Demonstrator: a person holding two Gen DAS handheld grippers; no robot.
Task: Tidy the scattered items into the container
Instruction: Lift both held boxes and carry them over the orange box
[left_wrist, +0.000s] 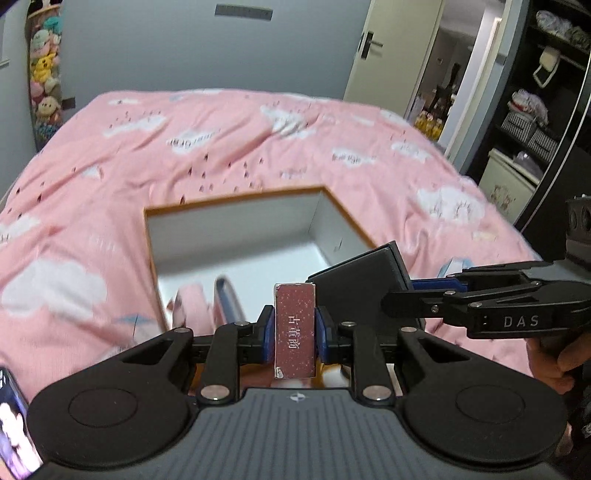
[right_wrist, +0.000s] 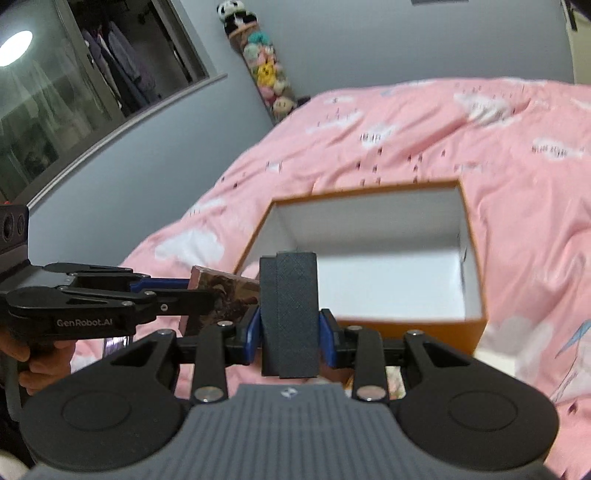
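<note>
My left gripper (left_wrist: 294, 328) has its jaws clenched on one small red box (left_wrist: 294, 330), held upright, white characters on its face. My right gripper (right_wrist: 290, 325) has its jaws clamped on one dark textured case (right_wrist: 290, 314), also upright. Count of held items: two, one per gripper.

Both items hang above the near edge of one open container (right_wrist: 469, 236), an orange-rimmed box with white inner walls, sitting on the bed (left_wrist: 92, 166). In the right wrist view its interior looks bare, though motion blur limits what I can confirm. In the left wrist view, blurred shapes show at the container's near wall; I cannot tell what they are.

The bed carries one pink quilt with white clouds. One phone (left_wrist: 13, 424) with a lit screen shows at the lower left edge of the left wrist view. Beyond the bed: one column of plush toys (right_wrist: 266, 77) against the grey wall, one door (left_wrist: 388, 51), and dark shelving (left_wrist: 546, 92).
</note>
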